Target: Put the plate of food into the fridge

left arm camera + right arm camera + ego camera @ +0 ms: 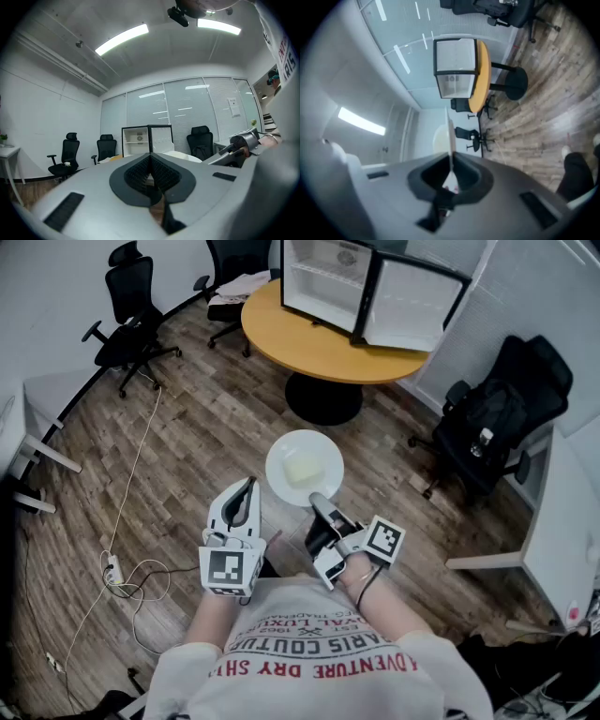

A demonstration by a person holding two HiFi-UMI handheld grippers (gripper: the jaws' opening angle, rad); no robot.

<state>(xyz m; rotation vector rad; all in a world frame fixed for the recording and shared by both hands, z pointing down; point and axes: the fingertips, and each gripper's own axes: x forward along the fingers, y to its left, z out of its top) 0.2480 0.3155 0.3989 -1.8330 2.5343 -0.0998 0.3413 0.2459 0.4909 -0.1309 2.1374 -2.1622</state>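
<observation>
Right gripper (319, 502) pinches the plate (281, 454) by its rim, food (302, 471) on top. Left gripper (246, 491) clenched, empty. Fridge (328, 282) stands open on the tabletop (309, 348).

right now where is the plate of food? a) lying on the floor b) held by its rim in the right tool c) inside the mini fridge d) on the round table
b: the right tool is shut on the rim of the white plate, holding it above the wood floor, short of the open mini fridge on the round table.
</observation>
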